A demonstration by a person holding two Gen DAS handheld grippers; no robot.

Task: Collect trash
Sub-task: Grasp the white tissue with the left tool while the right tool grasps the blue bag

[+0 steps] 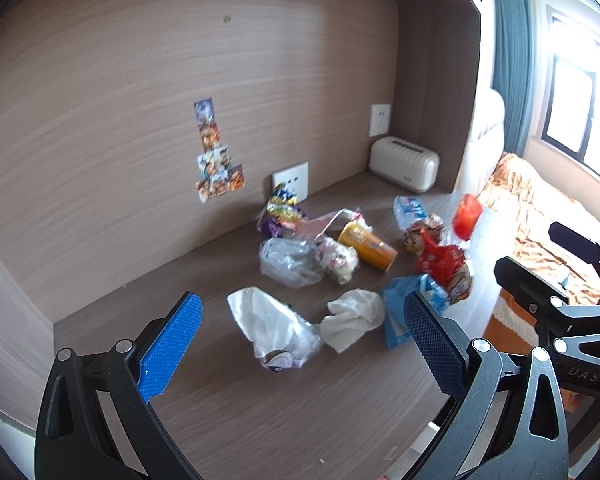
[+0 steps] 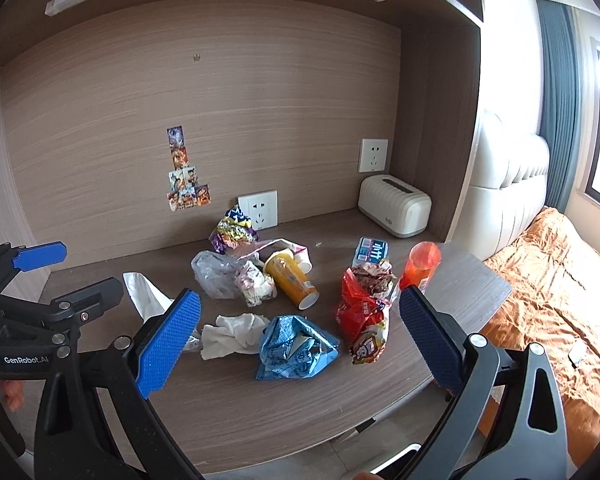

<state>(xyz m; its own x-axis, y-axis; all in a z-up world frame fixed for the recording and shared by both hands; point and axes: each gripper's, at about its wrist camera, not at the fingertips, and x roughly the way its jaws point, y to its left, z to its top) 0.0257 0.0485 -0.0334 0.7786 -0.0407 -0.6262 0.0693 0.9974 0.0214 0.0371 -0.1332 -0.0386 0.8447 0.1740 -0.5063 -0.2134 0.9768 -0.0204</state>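
Observation:
Trash lies in a loose heap on the wooden desk [image 2: 260, 400]: a crumpled blue wrapper [image 2: 296, 348], a white tissue [image 2: 234, 334], a red snack bag [image 2: 364, 320], a tipped yellow cup [image 2: 290, 278], a clear plastic bag [image 2: 214, 272], an orange bottle [image 2: 420, 264] and a purple snack bag [image 2: 232, 232]. My right gripper [image 2: 300, 340] is open above the blue wrapper and holds nothing. My left gripper [image 1: 304, 340] is open and empty above a white plastic bag [image 1: 272, 328] and the tissue [image 1: 354, 318].
A white ribbed box [image 2: 394, 206] stands at the back right below a wall socket [image 2: 374, 156]. Another socket [image 2: 260, 210] and stickers [image 2: 186, 184] are on the back panel. A bed with an orange cover [image 2: 552, 288] lies right of the desk edge.

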